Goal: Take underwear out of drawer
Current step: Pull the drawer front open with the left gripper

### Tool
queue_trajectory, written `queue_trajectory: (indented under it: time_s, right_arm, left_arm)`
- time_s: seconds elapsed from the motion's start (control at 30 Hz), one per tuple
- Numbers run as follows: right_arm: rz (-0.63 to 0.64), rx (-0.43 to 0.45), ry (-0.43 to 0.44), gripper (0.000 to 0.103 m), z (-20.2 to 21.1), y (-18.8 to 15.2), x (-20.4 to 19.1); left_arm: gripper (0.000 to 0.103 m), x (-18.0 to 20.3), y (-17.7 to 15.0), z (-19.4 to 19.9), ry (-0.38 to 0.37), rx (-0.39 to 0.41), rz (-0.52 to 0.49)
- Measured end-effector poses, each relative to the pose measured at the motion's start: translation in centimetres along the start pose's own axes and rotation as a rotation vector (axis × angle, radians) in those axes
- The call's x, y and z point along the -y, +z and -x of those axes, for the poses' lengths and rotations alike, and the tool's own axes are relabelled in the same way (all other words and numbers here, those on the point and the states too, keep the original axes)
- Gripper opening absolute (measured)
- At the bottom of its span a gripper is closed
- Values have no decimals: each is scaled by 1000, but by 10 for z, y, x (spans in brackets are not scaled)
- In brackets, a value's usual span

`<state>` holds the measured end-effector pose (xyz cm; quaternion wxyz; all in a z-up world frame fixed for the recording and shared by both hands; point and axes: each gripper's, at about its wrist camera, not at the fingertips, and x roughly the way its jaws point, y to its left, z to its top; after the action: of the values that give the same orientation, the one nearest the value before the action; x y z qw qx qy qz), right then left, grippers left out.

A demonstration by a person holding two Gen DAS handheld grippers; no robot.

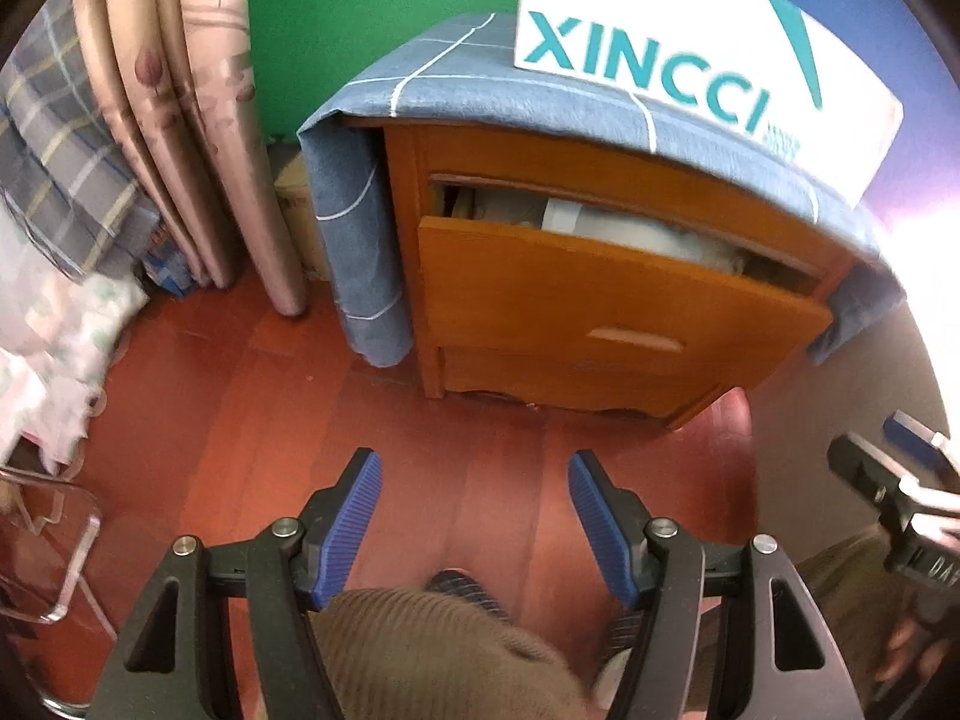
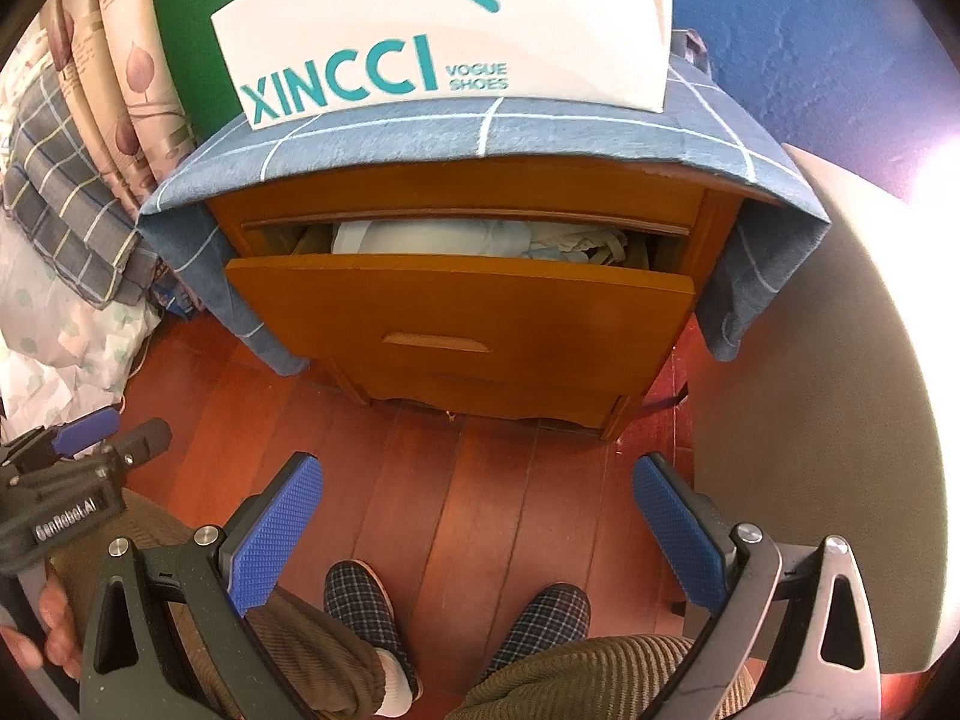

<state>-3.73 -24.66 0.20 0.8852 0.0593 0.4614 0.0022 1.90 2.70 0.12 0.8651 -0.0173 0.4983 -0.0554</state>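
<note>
From the left wrist, the left gripper (image 1: 474,480) is hanging empty over the floor, jaws apart, while the drawer (image 1: 618,300) is standing partly open with pale underwear (image 1: 636,231) lying inside. From the right wrist, the right gripper (image 2: 477,498) is likewise gaping empty; reaching in and lifting out are remaining.

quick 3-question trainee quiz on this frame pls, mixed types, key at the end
1. True or false: the top drawer is fully shut.
2. What sits on the blue cloth atop the cabinet? A) lamp B) white shoe box C) books
3. Is either the left gripper or the right gripper holding anything?

Key:
1. False; it is partly open, pale folded fabric showing inside.
2. B
3. No; both are open and empty, above the wooden floor.
</note>
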Motion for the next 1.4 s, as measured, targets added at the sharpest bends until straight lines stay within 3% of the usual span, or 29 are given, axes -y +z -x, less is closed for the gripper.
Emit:
queue_trajectory:
  time_s: [0.13, 0.33, 0.5, 0.6, 0.93, 1.23, 1.4]
  right_arm:
    - [-56, 10, 19, 102, 7, 3, 14]
    - [-143, 37, -54, 102, 13, 12, 54]
    - [-301, -27, 49, 102, -5, 7, 90]
    - [-331, -22, 99, 102, -7, 4, 96]
    - [-343, -18, 149, 102, -9, 3, 102]
    - [-333, -11, 155, 102, -9, 2, 100]
    - [-338, -6, 156, 102, -8, 1, 101]
  left_arm:
    - [66, -17, 17, -12, -165, -35, 179]
    - [66, -26, 44, -37, -282, -85, 337]
    - [70, -35, 68, -66, -400, -116, 527]
    - [78, -38, 77, -79, -423, -92, 594]
    - [80, -54, 83, -132, -512, -97, 852]
    - [82, -55, 73, -172, -453, -148, 936]
    - [89, -59, 69, -195, -419, -164, 960]
